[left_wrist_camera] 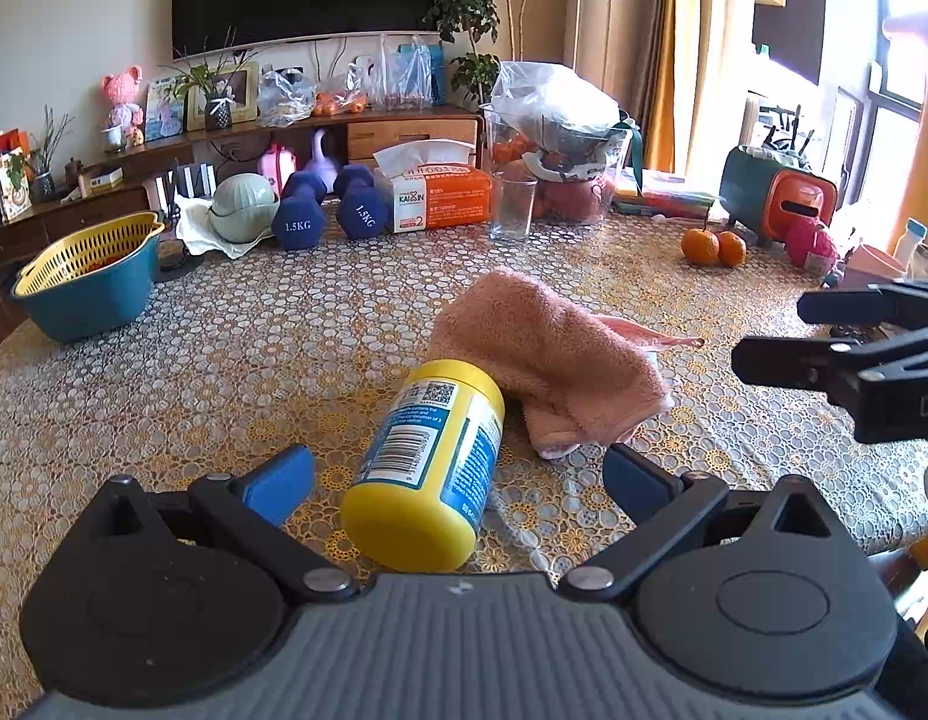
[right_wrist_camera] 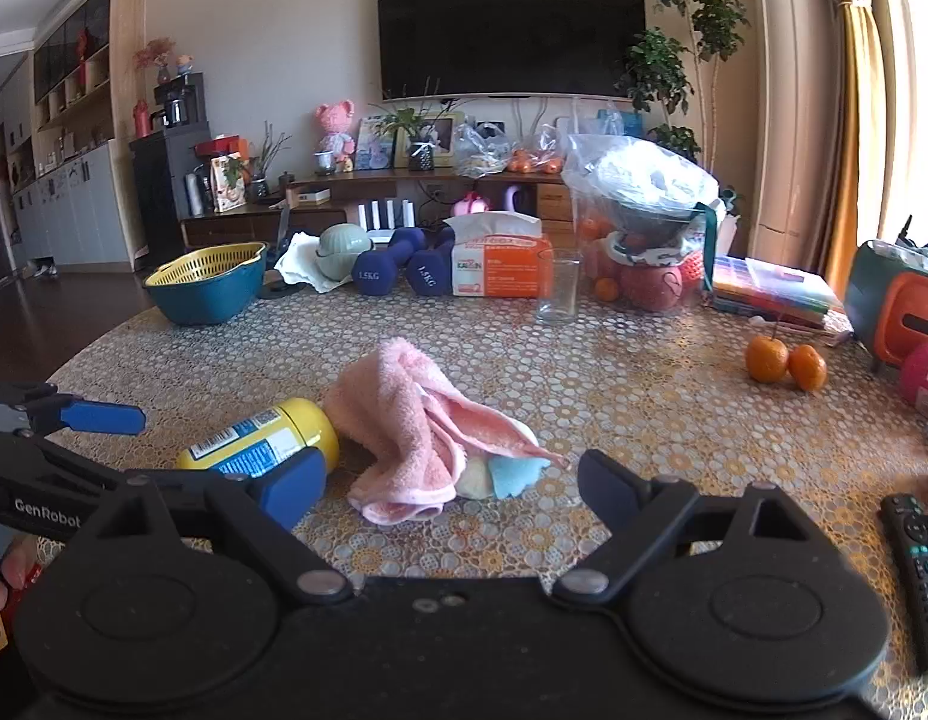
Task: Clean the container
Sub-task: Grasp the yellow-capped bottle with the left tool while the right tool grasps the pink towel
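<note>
A yellow container (left_wrist_camera: 425, 462) with a blue label lies on its side on the patterned table (left_wrist_camera: 224, 360). Its lid end points toward my left gripper (left_wrist_camera: 455, 462), which is open, one blue pad on each side of the container and apart from it. A crumpled pink towel (left_wrist_camera: 547, 360) touches the container's far end. In the right wrist view the container (right_wrist_camera: 266, 438) lies left of the towel (right_wrist_camera: 416, 420), with a blue and pale sponge (right_wrist_camera: 505, 474) peeking out beneath it. My right gripper (right_wrist_camera: 452, 462) is open just before the towel, holding nothing.
An empty glass (left_wrist_camera: 511, 204), a tissue box (left_wrist_camera: 440, 195), two blue dumbbells (left_wrist_camera: 329, 210) and a bagged fruit bowl (left_wrist_camera: 559, 138) line the far edge. A yellow-and-teal colander (left_wrist_camera: 86, 276) stands far left, two oranges (right_wrist_camera: 784, 363) at the right, a remote (right_wrist_camera: 919, 564) near right.
</note>
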The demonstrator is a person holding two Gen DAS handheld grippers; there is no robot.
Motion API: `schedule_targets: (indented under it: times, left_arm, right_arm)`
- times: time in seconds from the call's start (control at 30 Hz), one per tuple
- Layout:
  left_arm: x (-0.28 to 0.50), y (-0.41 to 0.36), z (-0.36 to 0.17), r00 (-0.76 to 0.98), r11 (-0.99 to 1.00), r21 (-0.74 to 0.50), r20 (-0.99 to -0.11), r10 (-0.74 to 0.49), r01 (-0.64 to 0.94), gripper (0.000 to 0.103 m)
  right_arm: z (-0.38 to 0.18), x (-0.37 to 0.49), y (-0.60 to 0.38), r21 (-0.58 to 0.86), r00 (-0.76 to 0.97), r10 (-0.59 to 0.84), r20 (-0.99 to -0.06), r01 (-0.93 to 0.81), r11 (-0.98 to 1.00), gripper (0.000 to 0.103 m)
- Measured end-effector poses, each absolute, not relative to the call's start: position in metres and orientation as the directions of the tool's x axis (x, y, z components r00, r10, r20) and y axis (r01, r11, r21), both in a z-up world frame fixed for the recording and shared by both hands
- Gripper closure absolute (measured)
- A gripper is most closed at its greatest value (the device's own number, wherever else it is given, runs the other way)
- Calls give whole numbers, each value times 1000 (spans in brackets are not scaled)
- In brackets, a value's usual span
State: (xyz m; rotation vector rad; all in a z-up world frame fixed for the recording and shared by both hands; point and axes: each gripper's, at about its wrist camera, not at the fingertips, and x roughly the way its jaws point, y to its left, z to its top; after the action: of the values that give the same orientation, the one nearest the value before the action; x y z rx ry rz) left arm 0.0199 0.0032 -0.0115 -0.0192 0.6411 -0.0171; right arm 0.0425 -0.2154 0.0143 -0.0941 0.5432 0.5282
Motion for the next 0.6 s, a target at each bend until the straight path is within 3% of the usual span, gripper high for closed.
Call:
schedule_targets:
  times: [0.6]
  left_arm:
    - [54, 19, -53, 756, 998, 48, -655, 5, 35, 0]
  right_arm:
    - [-18, 131, -152, -55, 619, 472, -628, -640, 767, 12]
